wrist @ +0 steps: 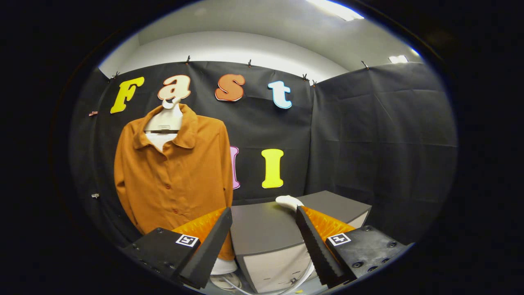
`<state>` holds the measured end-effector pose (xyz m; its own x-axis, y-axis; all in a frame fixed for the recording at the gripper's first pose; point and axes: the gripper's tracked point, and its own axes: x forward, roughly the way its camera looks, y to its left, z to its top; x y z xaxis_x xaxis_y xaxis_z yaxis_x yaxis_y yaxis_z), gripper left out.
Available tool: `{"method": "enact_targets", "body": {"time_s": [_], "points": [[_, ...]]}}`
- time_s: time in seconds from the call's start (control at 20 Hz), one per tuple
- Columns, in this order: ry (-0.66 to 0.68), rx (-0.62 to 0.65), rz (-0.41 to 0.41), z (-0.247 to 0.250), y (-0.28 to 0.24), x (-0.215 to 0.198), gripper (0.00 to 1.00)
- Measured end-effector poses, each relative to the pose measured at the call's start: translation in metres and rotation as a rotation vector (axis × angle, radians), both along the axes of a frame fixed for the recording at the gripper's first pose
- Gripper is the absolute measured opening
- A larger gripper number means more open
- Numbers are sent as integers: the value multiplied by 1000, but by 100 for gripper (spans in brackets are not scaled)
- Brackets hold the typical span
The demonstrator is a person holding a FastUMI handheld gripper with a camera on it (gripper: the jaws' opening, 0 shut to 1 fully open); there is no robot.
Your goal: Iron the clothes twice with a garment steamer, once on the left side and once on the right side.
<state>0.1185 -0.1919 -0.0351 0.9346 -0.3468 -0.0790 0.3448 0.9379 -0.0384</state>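
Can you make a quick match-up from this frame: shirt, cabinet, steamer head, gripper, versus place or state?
Things:
1. orange shirt
2. grey cabinet
3. white steamer head
4. gripper

Place or state:
A. lying on the cabinet top, just beyond one fingertip
B. open, holding nothing
C. on a hanger against the black wall
D. ahead of the fingers, beside the shirt

Pairs: 1-C, 2-D, 3-A, 4-B

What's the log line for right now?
claw: open, empty | steamer head: on cabinet, beyond claw | shirt: hanging, untouched
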Motion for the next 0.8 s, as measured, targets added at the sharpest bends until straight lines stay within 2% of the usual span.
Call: {"method": "enact_targets", "body": {"time_s": [0.5,0.8], "points": [[131,96,-27,-59,-120,90,99],[260,150,-27,-108,-160,126,99]]}}
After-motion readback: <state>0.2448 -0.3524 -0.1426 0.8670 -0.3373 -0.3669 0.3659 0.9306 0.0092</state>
